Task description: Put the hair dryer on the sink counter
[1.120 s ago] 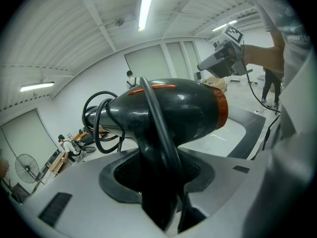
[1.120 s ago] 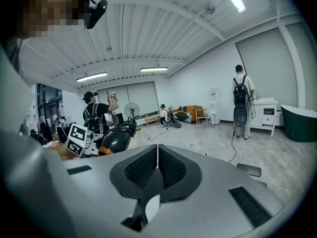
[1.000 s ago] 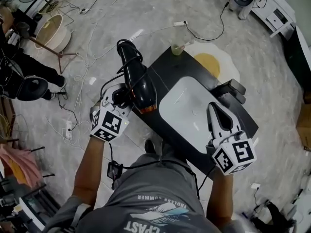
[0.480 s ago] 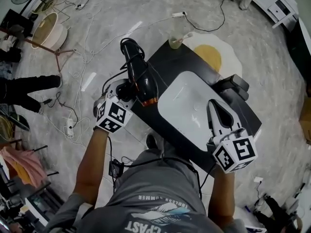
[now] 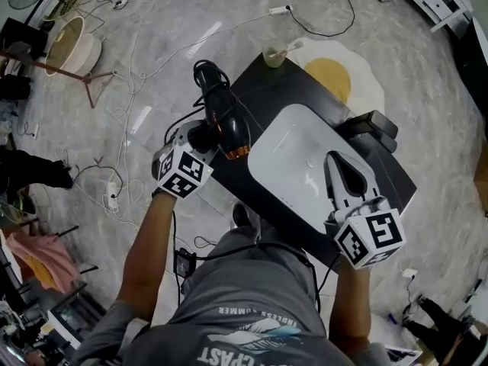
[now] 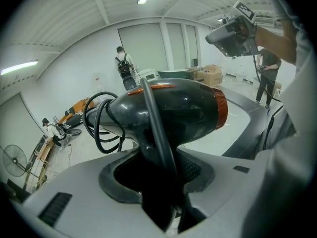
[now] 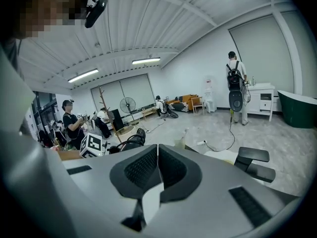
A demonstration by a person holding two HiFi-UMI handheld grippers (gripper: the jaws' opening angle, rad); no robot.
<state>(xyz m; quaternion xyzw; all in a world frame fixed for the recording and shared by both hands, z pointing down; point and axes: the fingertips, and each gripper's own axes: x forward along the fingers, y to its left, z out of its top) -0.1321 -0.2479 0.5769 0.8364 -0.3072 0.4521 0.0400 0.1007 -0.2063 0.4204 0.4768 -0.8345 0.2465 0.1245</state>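
Hair dryer (image 5: 221, 120): black with an orange ring at the nozzle, held by its handle in the left hand-held gripper (image 5: 204, 137). The body stands just ahead of the jaws, the nozzle to that gripper's right and the coiled cord (image 5: 206, 71) to its left.
Left hand-held gripper: grasping the dryer handle, with one strand of cord running down between the jaws alongside it.
Right hand-held gripper (image 5: 340, 162): clenched on nothing, jaws together, hovering over the near side of the sink (image 5: 290, 158).
Table (image 5: 267, 90): black top, lying ahead and to the right of the left hand-held gripper. The dryer hangs over its left edge, beside the sink.
Change: over the last second the left hand-held gripper has carried the dryer down and in toward the table edge; the grip looks the same throughout. The right one has also sunk a little.
Contact: no view shows whether the dryer touches the table yet; I judge it is just above.
Meaning for task: the carry is almost finished. What remains is to lay the body on the bare black strip left of the sink and let go.
Risk: the strip is narrow, so the dryer could roll off the edge, or the trailing cord could drag it.
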